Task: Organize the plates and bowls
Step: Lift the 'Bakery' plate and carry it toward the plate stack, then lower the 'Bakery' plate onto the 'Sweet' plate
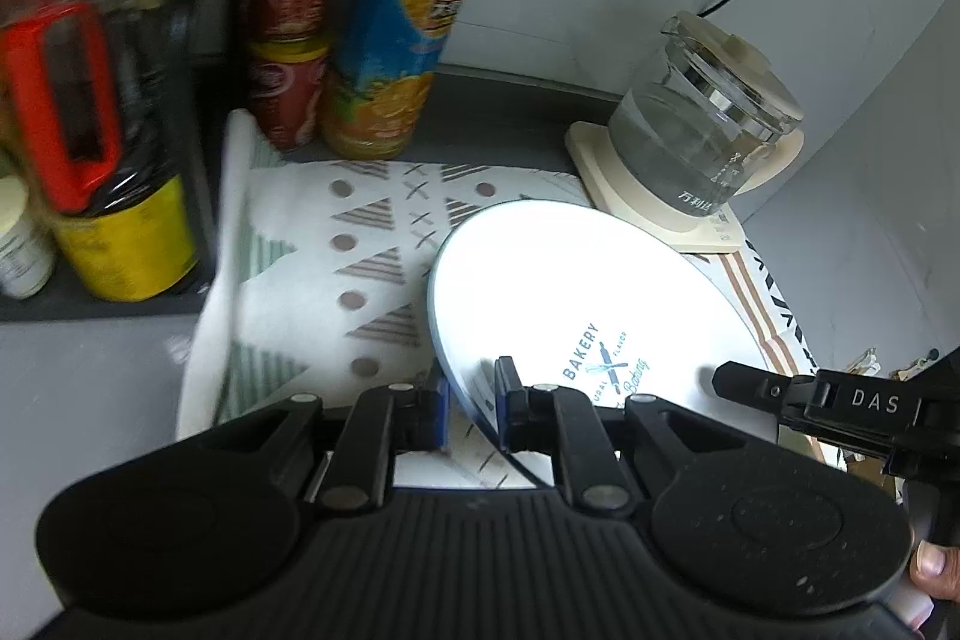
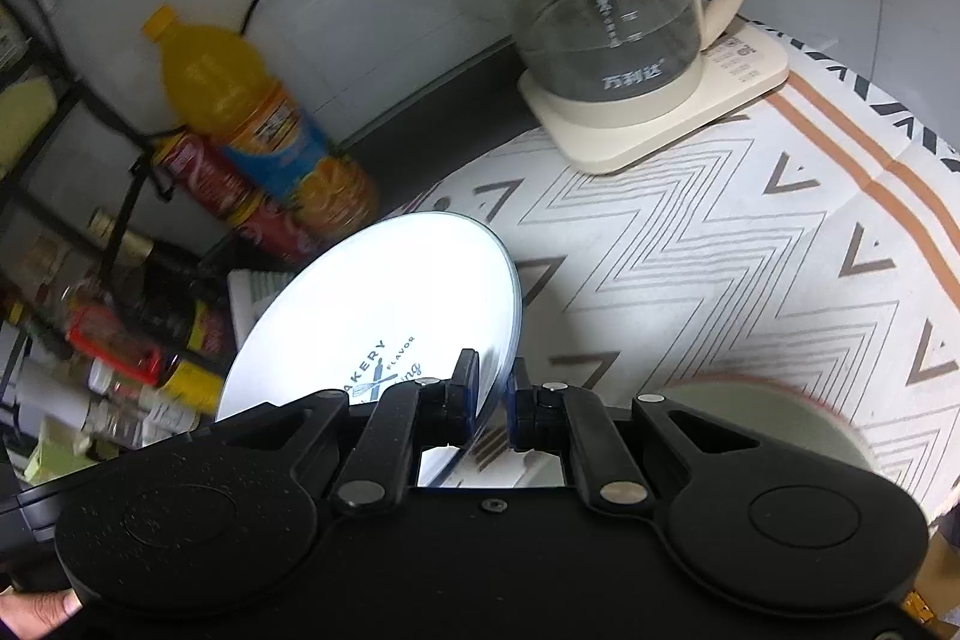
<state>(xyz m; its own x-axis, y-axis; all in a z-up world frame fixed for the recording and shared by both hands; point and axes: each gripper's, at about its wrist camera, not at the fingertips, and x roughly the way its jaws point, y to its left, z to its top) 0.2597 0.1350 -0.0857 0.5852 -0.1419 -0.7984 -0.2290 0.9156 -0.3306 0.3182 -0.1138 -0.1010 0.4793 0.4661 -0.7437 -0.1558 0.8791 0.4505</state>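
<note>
Both grippers pinch the rim of one white plate (image 1: 576, 292), tilted above the patterned cloth (image 1: 312, 226): the left gripper (image 1: 474, 406) nearly shut on its near edge, the right gripper (image 2: 493, 403) likewise. A grey-green bowl (image 2: 774, 421) sits at 3 o'clock of the right gripper. The plate reads "BAKERY". Farther, at 1 o'clock, a glass kettle (image 2: 606, 16); at 11 o'clock, an orange bottle (image 1: 402, 22) and red cans (image 1: 291, 16).

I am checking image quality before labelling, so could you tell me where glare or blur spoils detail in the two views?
Left wrist view: the white plate is blown out by glare above its printed logo, and the red-handled bottle at the left edge is smeared. Right wrist view: the same plate glares, and the bowl near the right gripper is blurred.
</note>
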